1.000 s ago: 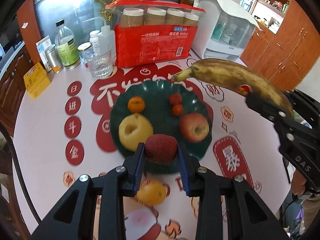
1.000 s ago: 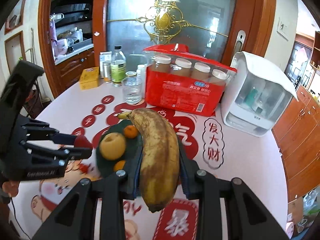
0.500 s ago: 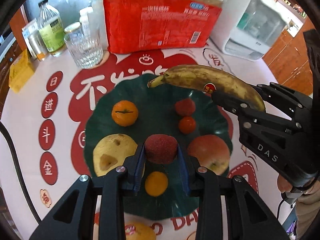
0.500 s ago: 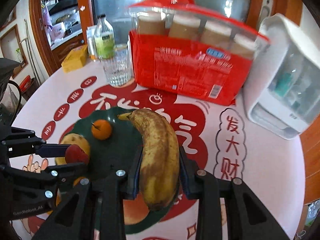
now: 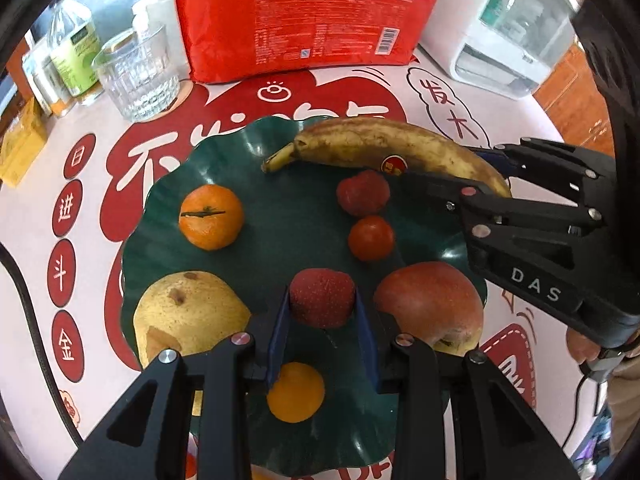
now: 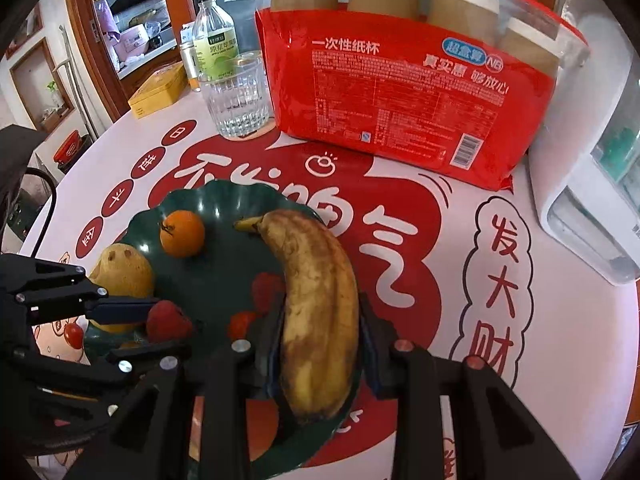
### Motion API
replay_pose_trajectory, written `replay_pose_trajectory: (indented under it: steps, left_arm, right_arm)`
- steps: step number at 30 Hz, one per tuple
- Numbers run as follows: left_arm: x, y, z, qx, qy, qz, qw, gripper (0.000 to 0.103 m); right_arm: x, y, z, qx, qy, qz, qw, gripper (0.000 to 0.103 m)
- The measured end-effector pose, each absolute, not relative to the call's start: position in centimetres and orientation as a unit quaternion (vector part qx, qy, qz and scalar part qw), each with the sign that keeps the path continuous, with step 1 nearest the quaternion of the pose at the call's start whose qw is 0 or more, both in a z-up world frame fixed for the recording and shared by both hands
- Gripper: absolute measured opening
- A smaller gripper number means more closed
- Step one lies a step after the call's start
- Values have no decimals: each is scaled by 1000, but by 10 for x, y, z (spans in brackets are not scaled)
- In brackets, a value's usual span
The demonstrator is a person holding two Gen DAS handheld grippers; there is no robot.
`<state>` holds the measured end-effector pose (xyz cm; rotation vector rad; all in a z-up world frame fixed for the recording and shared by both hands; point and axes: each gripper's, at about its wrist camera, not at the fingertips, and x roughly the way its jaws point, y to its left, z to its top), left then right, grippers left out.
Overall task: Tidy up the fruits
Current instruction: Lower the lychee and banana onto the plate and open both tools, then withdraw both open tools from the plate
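On the plate: a dark green plate [image 5: 168, 208] with a wavy, scalloped rim sat on the red-and-white printed tablecloth [image 5: 36, 272], and held most of the fruit.
Left gripper: the left gripper [image 5: 322, 332] pointed steeply down over the plate's near part, its blue pads clamped on a bumpy red lychee-like fruit [image 5: 322, 298].
Right gripper: the right gripper [image 6: 320, 344] was clamped around a brown-spotted, curved banana [image 6: 316, 292], stem end over the plate's far rim.
Loose fruit: a smooth mandarin [image 5: 211, 216], a second rough red fruit [image 5: 363, 192], a glossy cherry tomato [image 5: 371, 237], a speckled yellow pear [image 5: 188, 312], a red apple [image 5: 430, 304] and a small orange fruit [image 5: 296, 392] lay on the plate.
Open room: bare green showed in the middle, between mandarin and tomato; pear and apple crowded the near rim either side of the left gripper.
Edges: beyond the plate stood a ribbed drinking glass [image 6: 238, 96], a red bag of paper cups [image 6: 404, 100] and a white appliance [image 6: 592, 200].
Person: part of a hand [image 5: 584, 350] showed behind the right gripper.
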<state>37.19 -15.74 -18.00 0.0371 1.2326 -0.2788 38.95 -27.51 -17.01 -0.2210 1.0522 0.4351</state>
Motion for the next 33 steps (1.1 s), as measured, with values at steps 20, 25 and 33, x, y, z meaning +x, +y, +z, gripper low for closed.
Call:
replay_pose_trajectory:
  steps: [20,25,33]
  left_arm:
    - [355,-151,-165,15,575,-122,809,45]
    - [348,-146,-152,-5,572,-131,810,65]
    - [325,-139,-129,21,556,-105,824,75]
  right_arm:
    - [367,-270,-148,-139,470,193,850,50]
    - [357,-269,-137,-141,462,187,855,50]
    - [337,-270,-115,-123,454,182,864,50]
